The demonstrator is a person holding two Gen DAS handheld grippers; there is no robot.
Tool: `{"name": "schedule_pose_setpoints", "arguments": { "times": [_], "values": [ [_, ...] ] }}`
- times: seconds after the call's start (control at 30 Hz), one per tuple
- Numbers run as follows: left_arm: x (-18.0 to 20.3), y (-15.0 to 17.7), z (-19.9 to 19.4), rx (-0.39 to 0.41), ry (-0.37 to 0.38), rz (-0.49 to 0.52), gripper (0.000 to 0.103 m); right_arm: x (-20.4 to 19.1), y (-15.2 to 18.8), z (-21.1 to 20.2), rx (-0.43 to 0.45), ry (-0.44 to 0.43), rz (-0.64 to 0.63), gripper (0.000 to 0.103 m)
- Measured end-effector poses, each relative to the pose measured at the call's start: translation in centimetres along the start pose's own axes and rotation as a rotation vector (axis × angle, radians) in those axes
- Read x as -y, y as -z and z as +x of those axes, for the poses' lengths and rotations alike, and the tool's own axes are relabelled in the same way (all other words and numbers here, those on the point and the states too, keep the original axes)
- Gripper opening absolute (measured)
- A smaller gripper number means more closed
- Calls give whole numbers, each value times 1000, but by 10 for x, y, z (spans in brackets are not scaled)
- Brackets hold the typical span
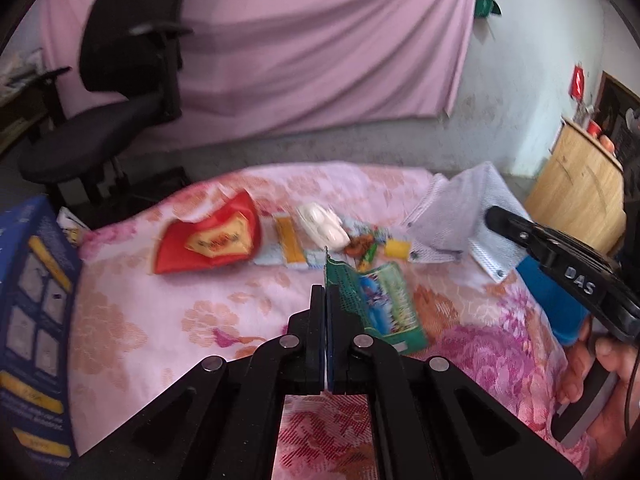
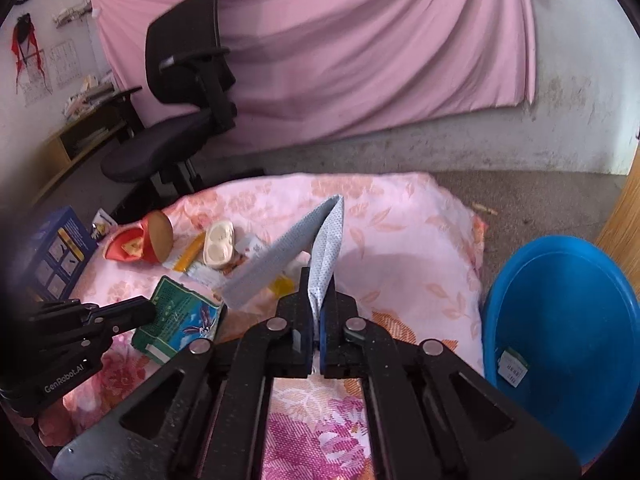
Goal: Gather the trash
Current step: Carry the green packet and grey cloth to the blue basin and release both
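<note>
- Left gripper [image 1: 325,300] – jaws pinched together on the green wrapper's [image 1: 380,304] edge, over the floral cloth [image 1: 160,312].
- Right gripper [image 2: 319,300] – jaws clamped on the white dotted bag [image 2: 328,240], lifted beside the blue bin [image 2: 560,320].

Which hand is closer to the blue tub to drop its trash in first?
Probably the right. Its tool pinches the white dotted pouch right beside the blue tub; the left tool, holding the green wrapper, is farther.

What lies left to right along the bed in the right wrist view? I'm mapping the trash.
Dark blue box → red wrapper → yellow sachet → white plastic tray → white perforated pouch → blue basin.
</note>
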State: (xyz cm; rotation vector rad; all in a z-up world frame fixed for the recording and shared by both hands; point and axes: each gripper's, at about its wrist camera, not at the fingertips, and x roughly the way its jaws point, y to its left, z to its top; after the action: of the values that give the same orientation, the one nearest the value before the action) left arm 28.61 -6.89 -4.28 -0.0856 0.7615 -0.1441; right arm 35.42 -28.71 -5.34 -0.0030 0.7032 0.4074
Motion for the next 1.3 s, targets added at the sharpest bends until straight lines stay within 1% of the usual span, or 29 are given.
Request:
{"name": "schedule_pose_setpoints", "arguments": {
  "times": [0.1,0.17,0.3,0.37,0.47,0.6,0.73,0.8,0.87,0.97,1.07,1.17,1.3],
  "values": [
    [1,0,-14,78,-38,-31,0,1,0,-17,90,-25,5,31],
    [4,0,-26,147,-61,-45,0,1,0,-26,139,-18,3,31],
    [14,-5,-50,274,-94,-39,0,-5,0,-48,271,-16,-16,31],
    [21,-10,-63,346,-101,-31,0,-8,1,-60,342,-17,-31,31],
    [29,-18,-84,459,-92,-32,0,-13,4,-77,448,12,-54,31],
    [39,-27,-103,552,-63,-44,0,-13,6,-93,540,79,-68,31],
    [56,-36,-117,604,-27,-17,0,-2,7,-112,627,131,-29,31],
    [67,-42,-119,622,3,-2,0,5,9,-123,671,161,-14,31],
    [79,-47,-120,629,42,2,0,14,11,-135,718,199,9,31],
    [99,-58,-118,636,111,2,0,28,13,-149,760,240,49,31],
    [120,-67,-117,645,163,18,0,42,18,-162,807,285,100,32],
    [141,-75,-115,644,196,42,0,54,20,-171,835,338,150,32],
    [162,-85,-99,603,233,60,0,72,24,-181,843,391,207,32]
  ]
}}
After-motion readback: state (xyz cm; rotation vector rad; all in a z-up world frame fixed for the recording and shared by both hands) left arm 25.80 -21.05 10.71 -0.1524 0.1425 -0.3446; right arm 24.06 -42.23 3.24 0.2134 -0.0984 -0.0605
